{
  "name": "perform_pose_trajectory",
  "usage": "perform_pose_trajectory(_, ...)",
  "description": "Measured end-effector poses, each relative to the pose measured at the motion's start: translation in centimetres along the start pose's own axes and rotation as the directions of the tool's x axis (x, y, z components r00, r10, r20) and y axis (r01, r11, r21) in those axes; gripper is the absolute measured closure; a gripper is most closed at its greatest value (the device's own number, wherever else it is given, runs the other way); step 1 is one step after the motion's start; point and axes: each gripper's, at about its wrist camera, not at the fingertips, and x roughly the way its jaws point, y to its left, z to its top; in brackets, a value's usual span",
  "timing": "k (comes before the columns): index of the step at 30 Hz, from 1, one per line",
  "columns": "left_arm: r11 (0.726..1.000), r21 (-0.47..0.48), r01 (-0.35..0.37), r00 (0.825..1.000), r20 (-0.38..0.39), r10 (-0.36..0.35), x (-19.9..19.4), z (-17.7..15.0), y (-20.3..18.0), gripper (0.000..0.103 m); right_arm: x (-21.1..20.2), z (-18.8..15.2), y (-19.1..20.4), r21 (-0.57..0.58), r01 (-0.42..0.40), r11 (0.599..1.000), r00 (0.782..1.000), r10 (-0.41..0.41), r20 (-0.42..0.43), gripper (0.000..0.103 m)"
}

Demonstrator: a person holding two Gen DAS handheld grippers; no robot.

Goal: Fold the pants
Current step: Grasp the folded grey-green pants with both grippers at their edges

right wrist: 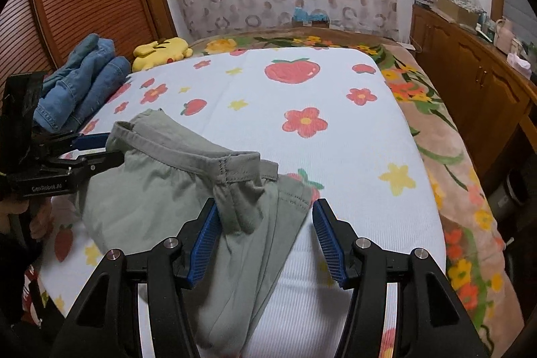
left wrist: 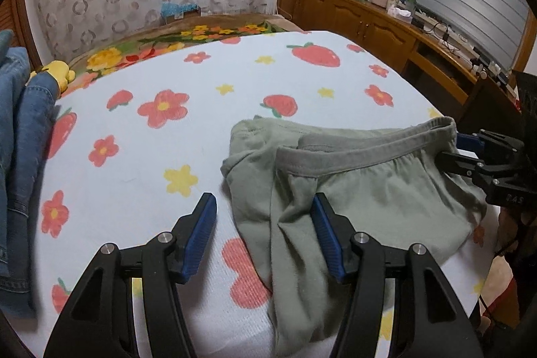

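Observation:
Grey-green pants [left wrist: 362,190] lie bunched on a white sheet with strawberries and flowers [left wrist: 201,109], waistband up. My left gripper [left wrist: 265,234] is open, its jaws spread over one end of the waistband and a fold of cloth. My right gripper [right wrist: 266,234] is open, its jaws spread around the other end of the waistband [right wrist: 235,170]. Each gripper shows in the other's view at the waistband ends: the right one [left wrist: 449,153] and the left one [right wrist: 107,146].
Folded blue jeans [right wrist: 80,83] and a yellow plush toy [right wrist: 161,51] lie at the bed's far left. A floral blanket [right wrist: 446,136] covers the bed's right side. A wooden cabinet [left wrist: 369,26] with clutter stands along the right wall.

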Motion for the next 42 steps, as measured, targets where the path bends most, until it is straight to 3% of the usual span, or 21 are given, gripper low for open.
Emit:
perform_pose_trajectory(5, 1.000, -0.019, 0.020, 1.000, -0.001, -0.020, 0.3, -0.1, 0.4, 0.040, 0.6, -0.1, 0.1, -0.009, 0.015, 1.000, 1.000, -0.015, -0.015, 0.045)
perform_pose_trajectory(8, 1.000, -0.010, -0.013, 1.000, 0.004, 0.013, 0.5, -0.1, 0.3, 0.029, 0.8, -0.1, 0.1, -0.007, 0.015, 1.000, 1.000, -0.015, -0.015, 0.044)
perform_pose_trajectory(26, 1.000, -0.012, -0.011, 1.000, 0.005, 0.011, 0.5, -0.1, 0.3, 0.029, 0.8, -0.4, 0.2, -0.026, 0.032, 0.999, 0.999, -0.032, -0.006, 0.042)
perform_pose_trajectory(32, 0.999, -0.034, 0.025, 1.000, -0.018, -0.025, 0.5, 0.4, 1.1, 0.029, 0.8, 0.1, -0.2, 0.001, 0.008, 1.000, 1.000, -0.008, -0.026, 0.042)
perform_pose_trajectory(35, 0.997, -0.057, 0.054, 0.998, -0.025, -0.055, 0.7, 1.0, 1.6, 0.029, 0.9, 0.4, -0.7, 0.026, -0.015, 1.000, 0.999, 0.015, -0.031, 0.042)
perform_pose_trajectory(39, 0.993, -0.073, 0.091, 0.995, -0.040, -0.094, 1.3, 2.0, 1.9, 0.037, 1.0, 0.5, -0.8, 0.037, -0.033, 0.999, 0.999, 0.034, -0.032, 0.042)
perform_pose_trajectory(42, 0.992, -0.061, 0.114, 0.992, -0.049, -0.117, 1.7, 2.5, 1.5, 0.044, 1.0, 0.6, -0.7, 0.045, -0.048, 0.998, 0.998, 0.050, -0.032, 0.049)
